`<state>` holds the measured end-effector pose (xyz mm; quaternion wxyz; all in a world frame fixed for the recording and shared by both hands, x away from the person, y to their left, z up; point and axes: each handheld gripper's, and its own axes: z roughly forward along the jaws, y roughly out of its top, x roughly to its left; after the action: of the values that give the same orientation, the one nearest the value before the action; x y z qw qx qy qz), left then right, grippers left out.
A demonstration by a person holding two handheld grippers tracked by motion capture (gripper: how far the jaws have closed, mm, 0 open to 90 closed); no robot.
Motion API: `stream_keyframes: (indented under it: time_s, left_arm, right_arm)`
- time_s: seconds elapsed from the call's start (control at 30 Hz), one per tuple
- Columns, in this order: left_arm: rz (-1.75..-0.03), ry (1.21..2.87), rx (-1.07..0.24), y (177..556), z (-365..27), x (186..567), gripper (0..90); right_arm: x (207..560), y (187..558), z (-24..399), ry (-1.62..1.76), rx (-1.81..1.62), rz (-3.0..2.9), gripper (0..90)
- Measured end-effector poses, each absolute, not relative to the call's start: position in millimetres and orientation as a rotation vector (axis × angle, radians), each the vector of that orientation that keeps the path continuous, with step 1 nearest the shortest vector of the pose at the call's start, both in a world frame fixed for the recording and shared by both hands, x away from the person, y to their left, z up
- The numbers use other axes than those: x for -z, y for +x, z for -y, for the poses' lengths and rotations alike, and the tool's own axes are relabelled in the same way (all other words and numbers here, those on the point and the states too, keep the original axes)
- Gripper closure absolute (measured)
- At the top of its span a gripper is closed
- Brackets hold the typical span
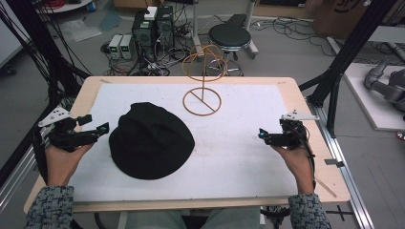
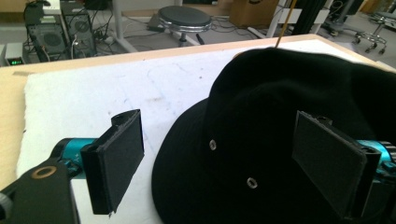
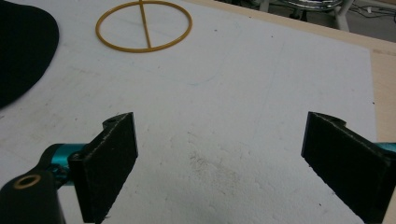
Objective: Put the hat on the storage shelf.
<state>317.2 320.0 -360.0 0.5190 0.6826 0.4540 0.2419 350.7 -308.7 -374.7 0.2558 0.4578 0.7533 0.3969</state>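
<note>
Black hat (image 1: 151, 140) lies crown-up on the white mat (image 1: 239, 157), left of the table's centre, brim flat against the mat all round. Left gripper (image 1: 98, 130) hovers just beside the hat's left edge, jaws spread wide, nothing between the pads; in the left gripper view the hat (image 2: 280, 140) sits ahead of the jaws, two small metal eyelets visible on its crown, and neither pad touches the fabric. Right gripper (image 1: 261, 135) is held over the right part of the mat, well apart from the hat, jaws likewise spread with only bare mat (image 3: 243, 93) beneath them. Wire hat stand (image 1: 202, 78) stands upright on the far middle of the mat, its ring base (image 3: 144, 25) flat on the surface, near the hat's far edge but not touching it. Wooden table (image 1: 305, 95) carries the mat; a hand grips each gripper from below
</note>
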Motion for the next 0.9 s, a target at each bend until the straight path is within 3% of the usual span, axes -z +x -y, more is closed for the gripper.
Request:
stream_keyframes:
  time_s: [0.4, 0.9]
  left_arm:
    - [-1.009, 1.619, -0.557, 319, -303, 344, 17.4]
    - [-0.878, 1.664, -0.525, 325, -254, 334, 17.3]
  right_arm:
    - [378, 346, 312, 1.248, -1.07, -2.05, 10.3]
    - [379, 337, 315, 1.243, -1.053, -2.049, 10.3]
